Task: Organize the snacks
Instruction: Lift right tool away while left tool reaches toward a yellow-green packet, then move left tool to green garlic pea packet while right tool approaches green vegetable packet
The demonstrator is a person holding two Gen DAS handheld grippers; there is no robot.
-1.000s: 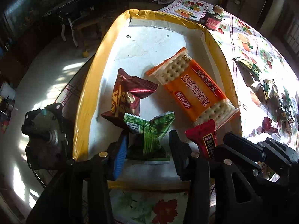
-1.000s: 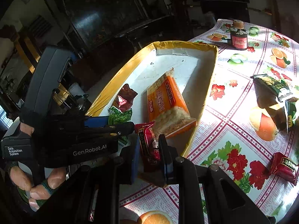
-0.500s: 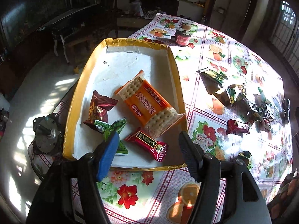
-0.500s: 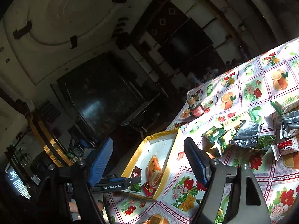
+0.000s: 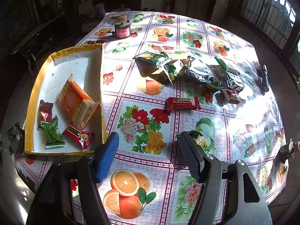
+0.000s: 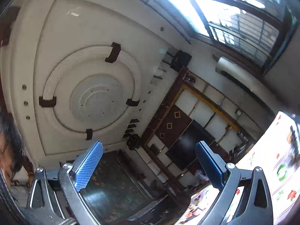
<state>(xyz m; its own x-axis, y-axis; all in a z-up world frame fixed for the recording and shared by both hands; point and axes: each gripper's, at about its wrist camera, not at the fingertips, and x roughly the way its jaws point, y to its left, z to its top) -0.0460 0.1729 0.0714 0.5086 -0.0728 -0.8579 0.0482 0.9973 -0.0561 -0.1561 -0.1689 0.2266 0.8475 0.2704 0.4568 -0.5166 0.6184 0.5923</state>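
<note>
A yellow-rimmed white tray [image 5: 33, 93] sits at the table's left edge. In it lie an orange cracker pack [image 5: 75, 97], a maroon packet [image 5: 45, 110], a green packet [image 5: 53, 133] and a red packet [image 5: 78, 135]. My left gripper [image 5: 148, 136] hovers open over the tablecloth, right of the tray, with nothing between its fingers. A small green snack [image 5: 201, 142] lies just beyond its right finger. A red snack bar [image 5: 182, 104] lies farther out. My right gripper [image 6: 149, 144] points up at the ceiling; its jaws are opening and hold nothing.
A heap of green and silver wrappers [image 5: 187, 69] lies mid-table, with a small red candy [image 5: 232, 95] beside it. At the far side stands a red jar [image 5: 122, 30], and a black flashlight [image 5: 263, 76] lies to the right. A person's hair [image 6: 7, 140] shows at the left edge.
My right gripper let go of the red packet in the tray, opened and swung up toward the ceiling. My left gripper widened and drew back rightward from the tray, leaving the green packet.
</note>
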